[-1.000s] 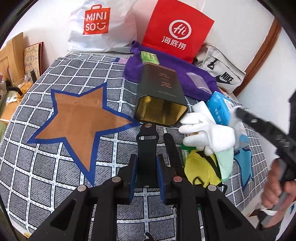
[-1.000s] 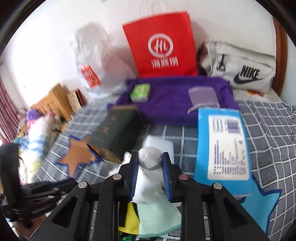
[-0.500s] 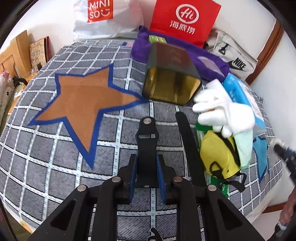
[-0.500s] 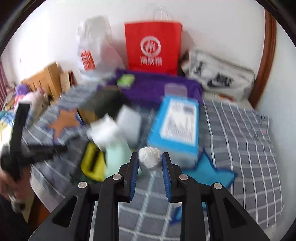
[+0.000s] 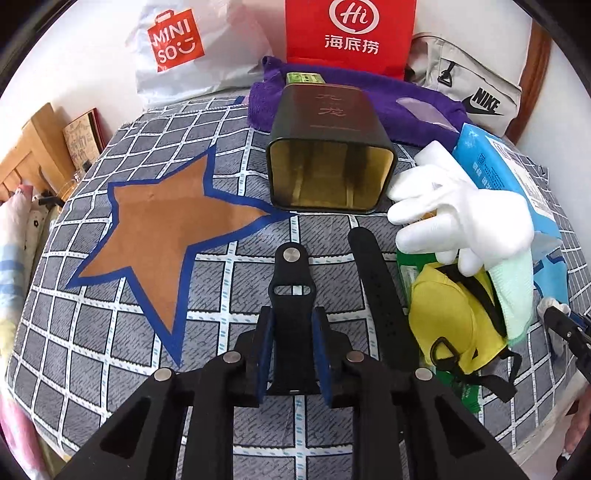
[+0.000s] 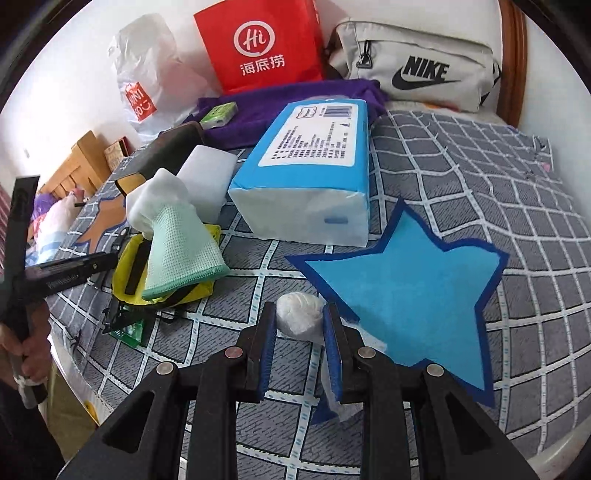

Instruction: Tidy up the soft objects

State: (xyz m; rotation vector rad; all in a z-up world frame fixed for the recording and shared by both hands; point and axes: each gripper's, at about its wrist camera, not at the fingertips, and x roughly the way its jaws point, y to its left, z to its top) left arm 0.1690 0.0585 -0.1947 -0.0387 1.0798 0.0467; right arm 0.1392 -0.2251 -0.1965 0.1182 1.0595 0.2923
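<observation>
1. Legible text: "MINISO" on the white plastic bag (image 5: pixel 173 48); "Hi" with Chinese characters on the red paper bag (image 5: pixel 351 33); "NIKE" on the grey pouch (image 6: pixel 417 62). The tissue pack (image 6: pixel 310 166) carries a printed label, too small to read.
2. My left gripper (image 5: pixel 291 332) is clamped on a black watch strap (image 5: pixel 291 291) above the checked bedspread (image 5: pixel 92 332); its other half (image 5: pixel 376 284) lies just beside it.
3. My right gripper (image 6: pixel 300 332) grips a white wadded ball (image 6: pixel 299 314), crinkled and soft, at the edge of the blue star (image 6: pixel 406 288).
4. Only the left view shows the brown star (image 5: pixel 159 229) and the open mouth of the dark tin (image 5: pixel 328 162).
5. White glove (image 5: pixel 454 218), with mint cuff, lies over the yellow pouch (image 5: pixel 450 321).
</observation>
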